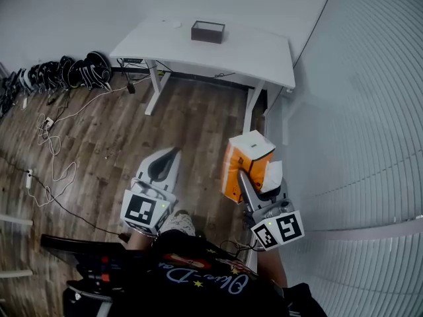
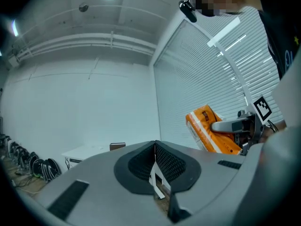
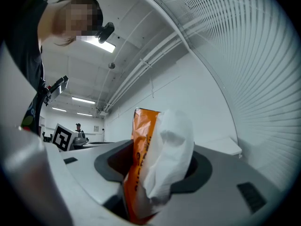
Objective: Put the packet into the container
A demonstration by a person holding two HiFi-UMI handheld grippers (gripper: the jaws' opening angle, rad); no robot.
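An orange and white packet (image 1: pixel 246 167) stands upright between the jaws of my right gripper (image 1: pixel 253 177), which is shut on it. In the right gripper view the packet (image 3: pixel 141 164) fills the gap between the pads, with crumpled white wrapping on its right side. My left gripper (image 1: pixel 165 160) is held beside it, its jaws together with nothing between them; its pads (image 2: pixel 162 161) meet at their tips. The dark box-like container (image 1: pixel 207 31) sits on a white table (image 1: pixel 258 61) well ahead of both grippers. The left gripper view shows the container (image 2: pixel 117 146) far off and the packet (image 2: pixel 207 131) to the right.
Wooden floor (image 1: pixel 192 131) lies between me and the table. Cables (image 1: pixel 56 137) and a row of dark gear (image 1: pixel 73 71) lie on the floor along the wall at the left. A wall of white blinds (image 1: pixel 370 111) runs close along the right.
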